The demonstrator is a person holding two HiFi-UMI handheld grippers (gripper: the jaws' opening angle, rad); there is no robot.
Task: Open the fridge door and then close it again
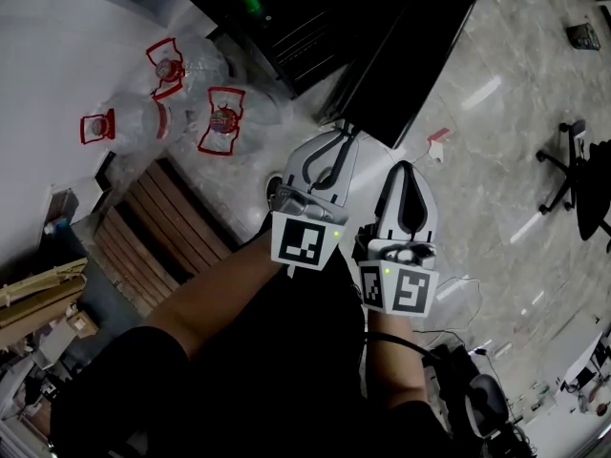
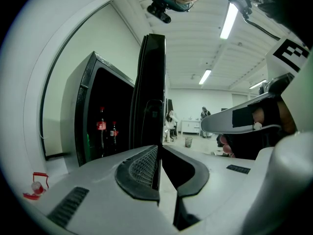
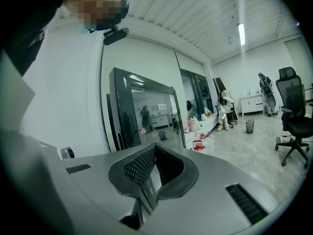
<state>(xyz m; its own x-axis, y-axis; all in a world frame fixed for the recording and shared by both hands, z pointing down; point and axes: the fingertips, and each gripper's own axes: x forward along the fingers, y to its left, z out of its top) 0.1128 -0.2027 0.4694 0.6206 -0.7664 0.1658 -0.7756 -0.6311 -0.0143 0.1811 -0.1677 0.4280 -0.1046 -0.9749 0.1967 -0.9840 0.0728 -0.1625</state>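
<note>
The black fridge (image 1: 296,17) stands at the top of the head view with its door (image 1: 410,55) swung wide open. In the left gripper view the cabinet (image 2: 105,116) shows drink bottles (image 2: 101,126) inside, and the door (image 2: 152,82) is seen edge-on. My left gripper (image 1: 336,136) sits by the door's free edge; its jaws (image 2: 160,148) are shut with nothing between them, lined up with that edge, contact unclear. My right gripper (image 1: 405,168) hangs just right of it, shut and empty (image 3: 155,148), facing the door's glass (image 3: 146,114).
Large water jugs (image 1: 220,117) with red handles lie left of the fridge beside a slatted wooden pallet (image 1: 162,227). An office chair (image 1: 573,170) stands on the marble floor at right. Cables (image 1: 458,351) trail near my feet. People sit far across the room (image 3: 226,109).
</note>
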